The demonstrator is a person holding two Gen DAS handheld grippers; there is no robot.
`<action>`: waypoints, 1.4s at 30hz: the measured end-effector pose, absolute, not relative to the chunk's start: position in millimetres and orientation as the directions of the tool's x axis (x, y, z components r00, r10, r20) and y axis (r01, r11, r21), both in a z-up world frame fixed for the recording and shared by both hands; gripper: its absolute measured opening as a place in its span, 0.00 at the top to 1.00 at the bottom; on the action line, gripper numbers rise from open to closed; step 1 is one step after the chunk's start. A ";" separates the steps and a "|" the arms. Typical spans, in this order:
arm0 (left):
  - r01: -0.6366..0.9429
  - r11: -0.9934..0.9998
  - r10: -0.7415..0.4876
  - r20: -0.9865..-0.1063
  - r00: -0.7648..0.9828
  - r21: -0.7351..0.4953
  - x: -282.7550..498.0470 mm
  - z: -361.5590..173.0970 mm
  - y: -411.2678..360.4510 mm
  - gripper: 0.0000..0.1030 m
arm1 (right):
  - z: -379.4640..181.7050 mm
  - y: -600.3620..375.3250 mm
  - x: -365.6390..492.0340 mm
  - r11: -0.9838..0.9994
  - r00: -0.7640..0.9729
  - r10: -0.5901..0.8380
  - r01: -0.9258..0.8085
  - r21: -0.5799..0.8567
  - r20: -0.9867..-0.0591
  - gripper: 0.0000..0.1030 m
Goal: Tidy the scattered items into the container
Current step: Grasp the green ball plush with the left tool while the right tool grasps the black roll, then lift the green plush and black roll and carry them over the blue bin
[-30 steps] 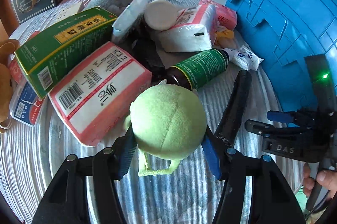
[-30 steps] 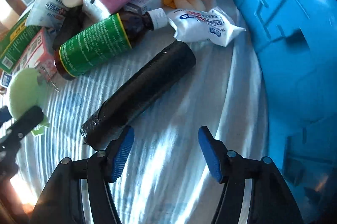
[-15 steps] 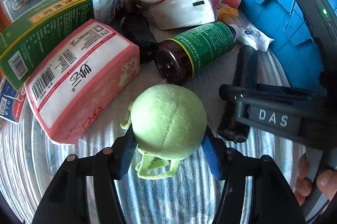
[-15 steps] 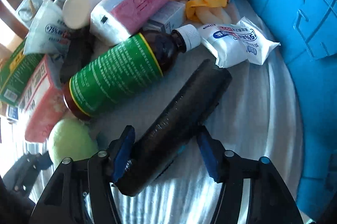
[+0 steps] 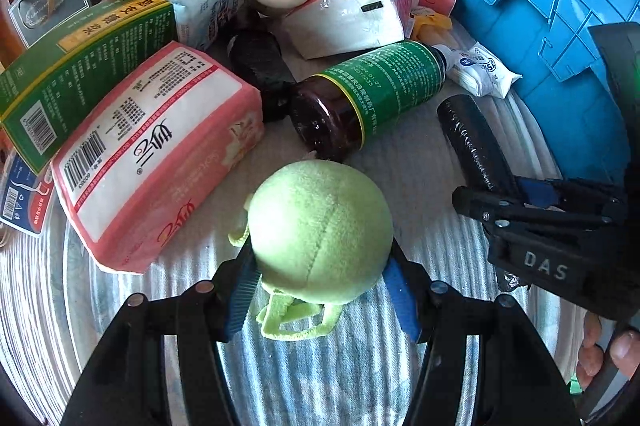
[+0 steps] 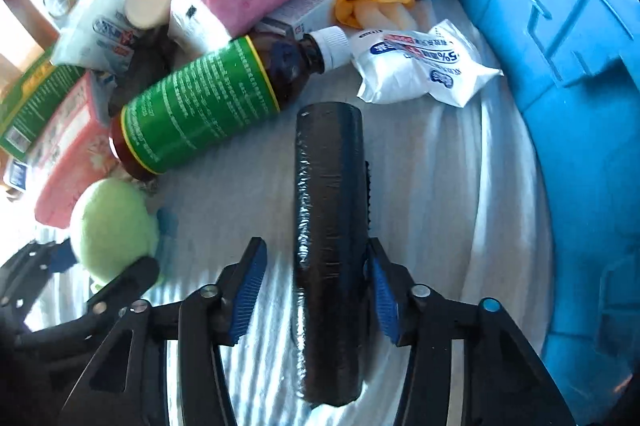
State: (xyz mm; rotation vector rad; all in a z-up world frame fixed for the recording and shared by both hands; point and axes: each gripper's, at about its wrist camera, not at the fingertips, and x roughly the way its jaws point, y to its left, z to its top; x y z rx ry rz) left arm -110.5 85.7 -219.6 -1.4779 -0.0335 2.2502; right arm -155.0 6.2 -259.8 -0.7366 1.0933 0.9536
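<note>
The left hand-held gripper points steeply down, its blue pads pressed against either side of a green plush ball. The right hand-held gripper, also angled sharply downward, is closing its jaws on a black roll that lies lengthwise between them; the right-side pad touches the roll, while a gap remains at the other pad. Fingertips of the person's right hand curl round that gripper's handle at the lower right of the left wrist view.
</note>
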 end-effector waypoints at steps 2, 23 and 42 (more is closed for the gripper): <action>-0.338 -0.904 0.376 -0.861 -0.342 -0.261 -108.1 -213.1 80.7 0.44 | -259.0 7.9 -161.3 0.408 0.183 0.260 -0.911 -0.064 -0.948 0.67; -0.361 -0.911 0.405 -0.612 -0.680 -0.202 -64.5 -9.5 10.2 0.44 | -28.3 -28.2 -227.9 0.280 0.175 0.629 -0.960 0.012 -0.757 0.67; -0.561 -0.796 0.597 -0.440 -0.671 -0.226 -18.1 183.4 168.0 0.44 | 142.5 -164.6 -71.5 0.390 0.386 0.762 -0.915 -0.108 -0.520 0.67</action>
